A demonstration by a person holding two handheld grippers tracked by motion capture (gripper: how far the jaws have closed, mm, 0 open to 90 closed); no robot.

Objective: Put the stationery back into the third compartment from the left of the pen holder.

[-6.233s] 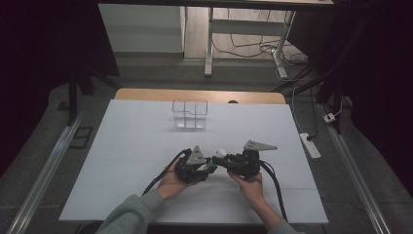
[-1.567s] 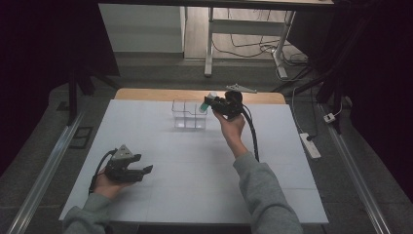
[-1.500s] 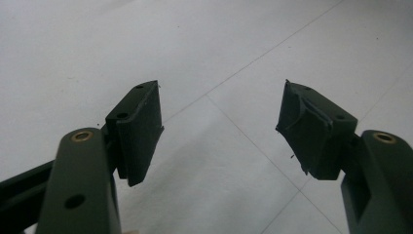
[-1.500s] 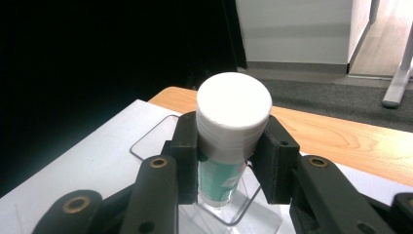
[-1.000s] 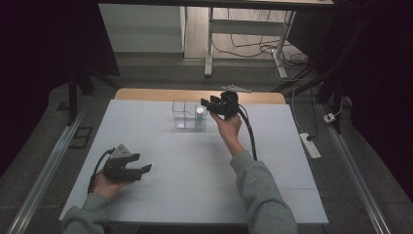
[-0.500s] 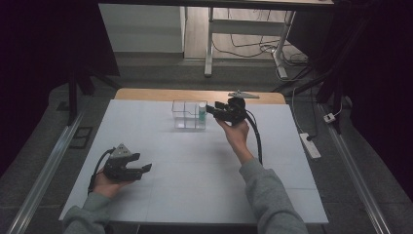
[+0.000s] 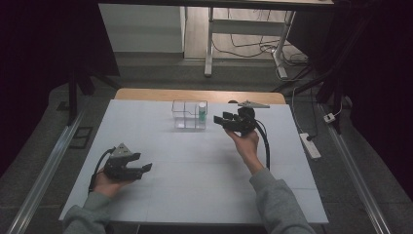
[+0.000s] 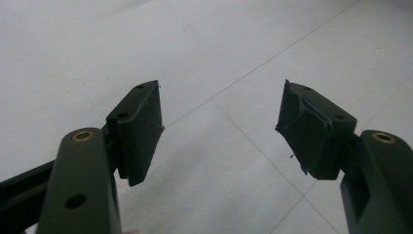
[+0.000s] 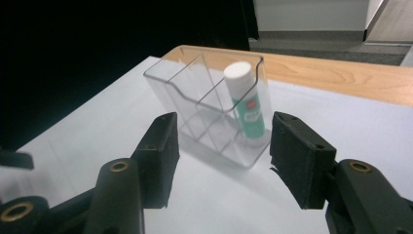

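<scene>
My right tongs (image 9: 221,163) stand released just beside the clear organizer (image 9: 195,97), their jaws having just eased apart with nothing between them; the glue stick (image 9: 246,105) stands upright in the organizer's end compartment nearest them. I judge the placing done, so the step now is a clean retreat: I draw straight back and level, jaws held wide, so neither pad clips the organizer wall and tips the stick. My left tongs (image 7: 127,167) rest released near the table's (image 7: 195,165) front left, empty. The right gripper view shows the dividers and the stick's white cap; the high view shows both hands well apart.
</scene>
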